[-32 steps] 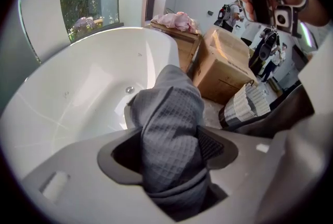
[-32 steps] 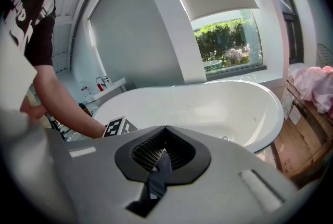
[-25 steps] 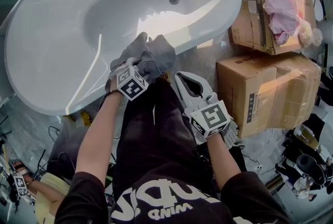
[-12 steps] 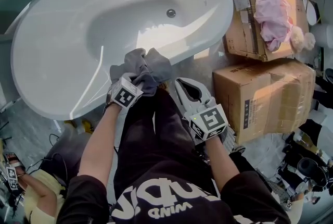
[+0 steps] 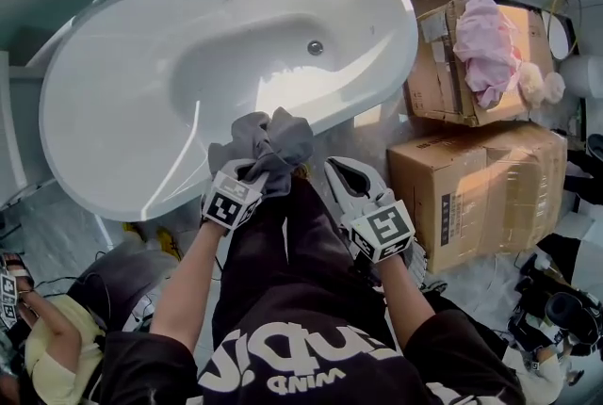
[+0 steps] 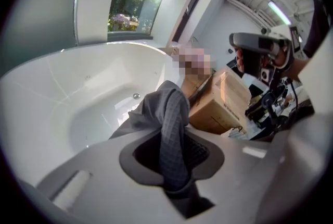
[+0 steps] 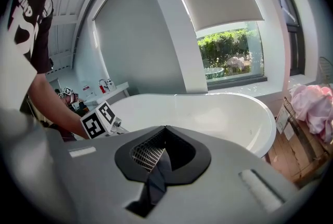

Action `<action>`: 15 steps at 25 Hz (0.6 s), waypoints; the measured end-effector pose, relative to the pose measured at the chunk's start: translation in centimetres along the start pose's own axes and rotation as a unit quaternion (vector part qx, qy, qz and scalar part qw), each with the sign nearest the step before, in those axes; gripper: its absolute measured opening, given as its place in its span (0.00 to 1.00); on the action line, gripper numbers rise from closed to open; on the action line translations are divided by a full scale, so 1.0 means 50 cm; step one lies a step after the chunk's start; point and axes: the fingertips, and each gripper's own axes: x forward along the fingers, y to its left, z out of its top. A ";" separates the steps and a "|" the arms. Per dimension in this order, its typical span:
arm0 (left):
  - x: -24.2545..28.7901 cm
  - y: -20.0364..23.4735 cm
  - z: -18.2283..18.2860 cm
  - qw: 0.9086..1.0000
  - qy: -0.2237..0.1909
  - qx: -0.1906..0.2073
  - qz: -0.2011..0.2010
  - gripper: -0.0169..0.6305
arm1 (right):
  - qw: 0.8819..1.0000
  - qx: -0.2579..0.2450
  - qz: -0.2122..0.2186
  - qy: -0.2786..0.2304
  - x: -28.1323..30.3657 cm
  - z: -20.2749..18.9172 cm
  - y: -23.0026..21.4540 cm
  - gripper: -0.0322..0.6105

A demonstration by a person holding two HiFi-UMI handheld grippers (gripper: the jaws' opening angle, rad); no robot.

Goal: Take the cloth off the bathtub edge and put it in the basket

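Left hand-held gripper [image 5: 267, 170] is clamped on the grey cloth [image 5: 273, 141]; its jaws have just been closing with the cloth between them. The cloth is bunched at the jaws, over the near rim of the bathtub [image 5: 94, 170]; can't tell whether it touches the rim. Right hand-held gripper [image 5: 337, 170] is closed on nothing, beside the left one, in front of the cardboard boxes [image 5: 480, 186].

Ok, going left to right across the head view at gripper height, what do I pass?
Bathtub rim → left gripper, shut on the grey cloth → right gripper, jaws together with nothing in them → lower cardboard box.
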 end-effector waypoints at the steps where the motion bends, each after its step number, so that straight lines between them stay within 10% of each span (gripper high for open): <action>1: -0.020 -0.006 0.012 1.000 -0.014 -0.007 0.001 0.13 | 1.000 -0.002 0.002 -0.003 -0.005 0.010 0.005 0.06; 15: -0.354 -0.141 0.245 0.983 -0.179 -0.023 0.011 0.13 | 0.995 -0.038 -0.004 -0.090 -0.142 0.204 0.079 0.06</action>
